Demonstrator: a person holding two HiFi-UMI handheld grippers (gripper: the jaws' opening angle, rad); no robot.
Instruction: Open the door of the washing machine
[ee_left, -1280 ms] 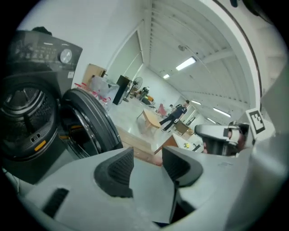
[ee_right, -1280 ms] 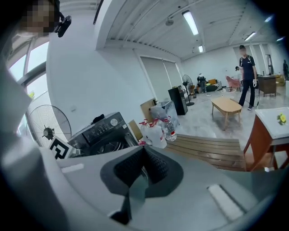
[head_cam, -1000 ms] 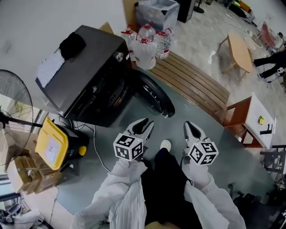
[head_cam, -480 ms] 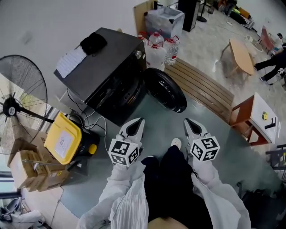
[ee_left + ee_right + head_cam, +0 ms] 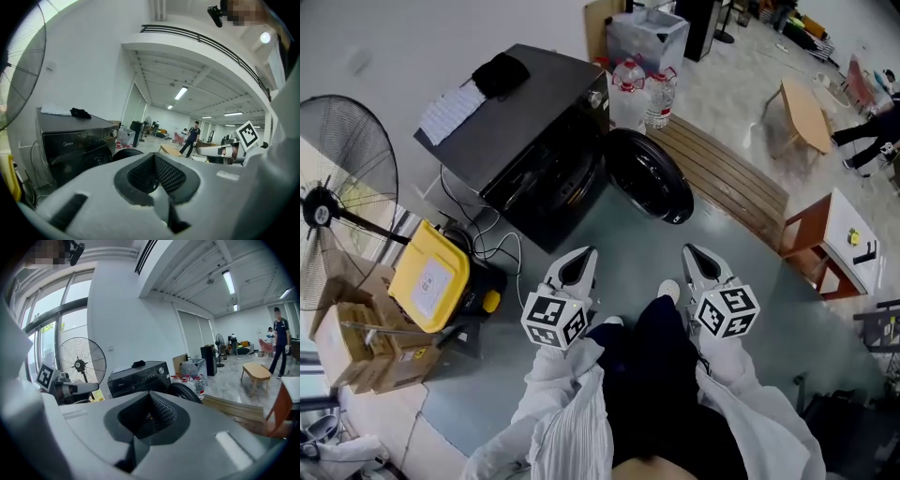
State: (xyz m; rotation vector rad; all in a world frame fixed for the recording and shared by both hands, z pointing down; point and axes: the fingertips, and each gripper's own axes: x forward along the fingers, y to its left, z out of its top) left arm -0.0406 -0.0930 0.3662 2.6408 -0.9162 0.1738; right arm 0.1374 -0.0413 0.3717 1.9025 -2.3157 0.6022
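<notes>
White wall (image 5: pixel 412 37). Grey floor (image 5: pixel 628 253). Pedestal fan (image 5: pixel 337 197) at left. Slatted wooden platform (image 5: pixel 731 183) beside low wooden table (image 5: pixel 802 108). Ceiling strip lights (image 5: pixel 228 281) lit.

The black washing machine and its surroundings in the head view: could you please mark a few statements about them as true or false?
1. The black washing machine has its round dark door swung open. True.
2. The left gripper is clamped on that door. False: it is shut on nothing, well clear of the machine.
3. A black cloth lies on the machine's top. True.
4. The yellow plastic case sits on the machine's top. False: it lies low down beside the machine.
5. The right gripper has its jaws wide apart. False: they are together, holding nothing.
</notes>
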